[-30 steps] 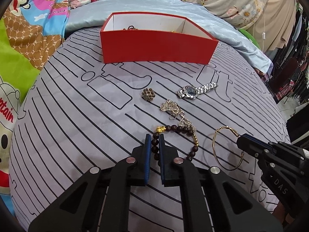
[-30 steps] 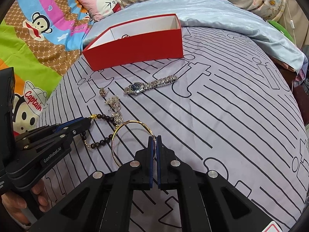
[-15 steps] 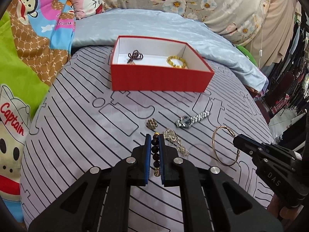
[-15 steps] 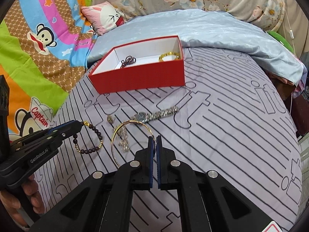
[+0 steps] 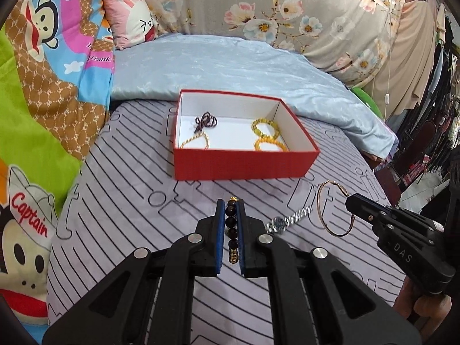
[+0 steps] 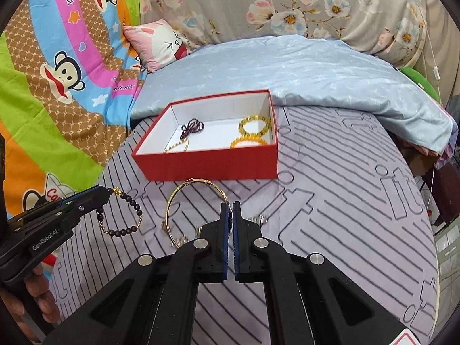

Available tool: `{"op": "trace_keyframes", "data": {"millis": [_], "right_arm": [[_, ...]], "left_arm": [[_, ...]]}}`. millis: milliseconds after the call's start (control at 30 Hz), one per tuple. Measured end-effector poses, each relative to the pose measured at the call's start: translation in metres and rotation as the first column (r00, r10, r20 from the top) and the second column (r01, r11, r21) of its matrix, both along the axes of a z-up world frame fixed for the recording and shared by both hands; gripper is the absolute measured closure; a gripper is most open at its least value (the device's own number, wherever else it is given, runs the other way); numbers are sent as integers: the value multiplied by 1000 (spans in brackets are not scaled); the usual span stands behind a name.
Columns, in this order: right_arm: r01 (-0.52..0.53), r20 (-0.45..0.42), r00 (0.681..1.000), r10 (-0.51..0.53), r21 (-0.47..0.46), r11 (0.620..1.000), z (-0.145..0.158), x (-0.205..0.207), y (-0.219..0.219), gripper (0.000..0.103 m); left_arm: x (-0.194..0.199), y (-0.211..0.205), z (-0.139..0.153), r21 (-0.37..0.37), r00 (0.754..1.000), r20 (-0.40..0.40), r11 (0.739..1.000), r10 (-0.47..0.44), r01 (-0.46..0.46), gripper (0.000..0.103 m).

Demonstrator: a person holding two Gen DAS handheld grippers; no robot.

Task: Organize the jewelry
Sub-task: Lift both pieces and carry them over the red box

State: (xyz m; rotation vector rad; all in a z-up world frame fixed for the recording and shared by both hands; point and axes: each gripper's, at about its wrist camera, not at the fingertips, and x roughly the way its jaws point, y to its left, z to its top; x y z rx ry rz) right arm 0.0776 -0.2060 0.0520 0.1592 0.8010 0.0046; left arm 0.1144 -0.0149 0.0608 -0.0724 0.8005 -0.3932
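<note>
- Grey striped bedsheet (image 5: 120,201) covers the bed; a pale blue quilt (image 5: 230,66) lies folded at its far end, a cartoon-monkey blanket (image 5: 43,86) on the left.
- Red box (image 5: 244,164), white inside, sits on the sheet past both grippers, just before the quilt. It holds two yellow bead bracelets (image 5: 266,128) on the right, a dark bead string (image 5: 205,120) and a thin gold chain (image 5: 197,142) on the left.
- Left gripper (image 5: 230,210), near centre, has its blue pads closed tight on a dark bead bracelet (image 6: 123,215), which hangs clear of the sheet, short of the box.
- Right gripper (image 6: 230,210) is pinched fully together on a thin gold bangle (image 6: 184,201), holding it up in the air near the box's front wall.
- Silver watch (image 5: 283,221) lies on the sheet between the grippers.
- A small silver chain (image 6: 179,238) lies under the bangle, mostly hidden.
</note>
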Motion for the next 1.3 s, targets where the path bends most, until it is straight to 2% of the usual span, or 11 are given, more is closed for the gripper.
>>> {"op": "trace_keyframes", "data": {"millis": [367, 667, 1033, 1300], "right_arm": [[-5, 32, 999, 6, -8, 1000, 15, 61, -6, 101], [-29, 25, 999, 29, -24, 999, 12, 113, -3, 101], [-32, -31, 999, 31, -32, 999, -19, 167, -7, 101], [-40, -65, 997, 37, -36, 999, -40, 191, -8, 101]], "left_arm": [[46, -12, 28, -4, 996, 89, 1000, 5, -4, 96], [94, -32, 35, -8, 994, 110, 1000, -3, 4, 96], [145, -50, 8, -3, 998, 55, 1000, -8, 8, 96], [169, -59, -16, 16, 1000, 15, 1000, -12, 12, 96]]}}
